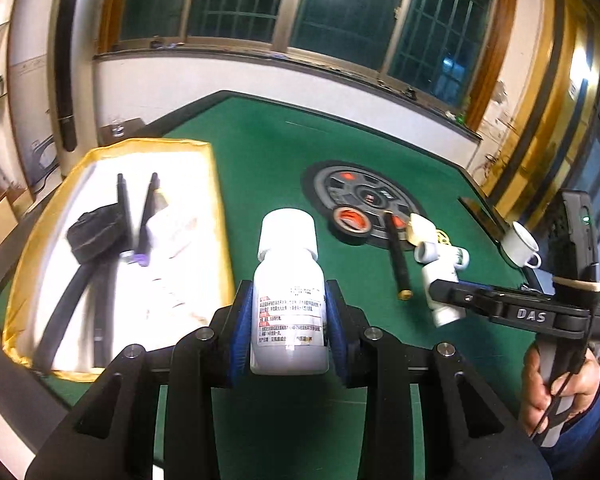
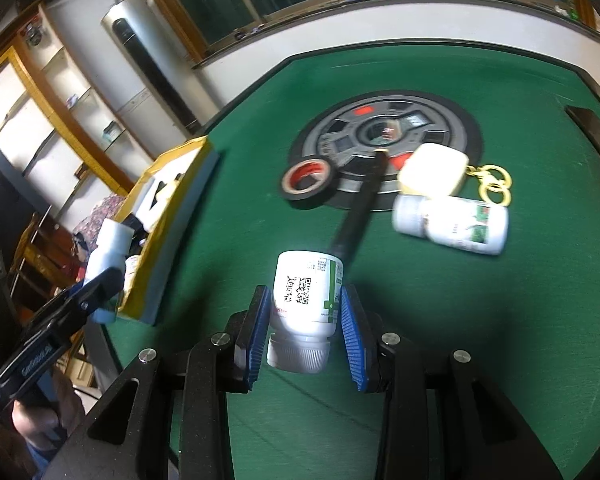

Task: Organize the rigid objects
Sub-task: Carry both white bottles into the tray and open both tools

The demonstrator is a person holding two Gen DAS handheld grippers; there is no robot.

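My left gripper (image 1: 288,292) is shut on an upright white bottle (image 1: 287,264) with a white cap and a printed label, held above the green table near the box. The right wrist view shows this gripper (image 2: 108,280) at the left with its bottle (image 2: 110,246) beside the box's corner. My right gripper (image 2: 306,292) is shut on a second white bottle (image 2: 304,280) with a QR-code label, its cap pointing back at the camera. In the left wrist view that gripper (image 1: 440,290) comes in from the right, with a hand (image 1: 556,392) on its handle.
A yellow-rimmed box (image 1: 220,216) at the left holds black tools. On the green table (image 2: 500,320) lie a tape roll (image 2: 306,178), a black rod (image 2: 360,208), a white case (image 2: 434,174) with gold rings (image 2: 494,184), a third bottle (image 2: 452,224) and a white cup (image 1: 520,244).
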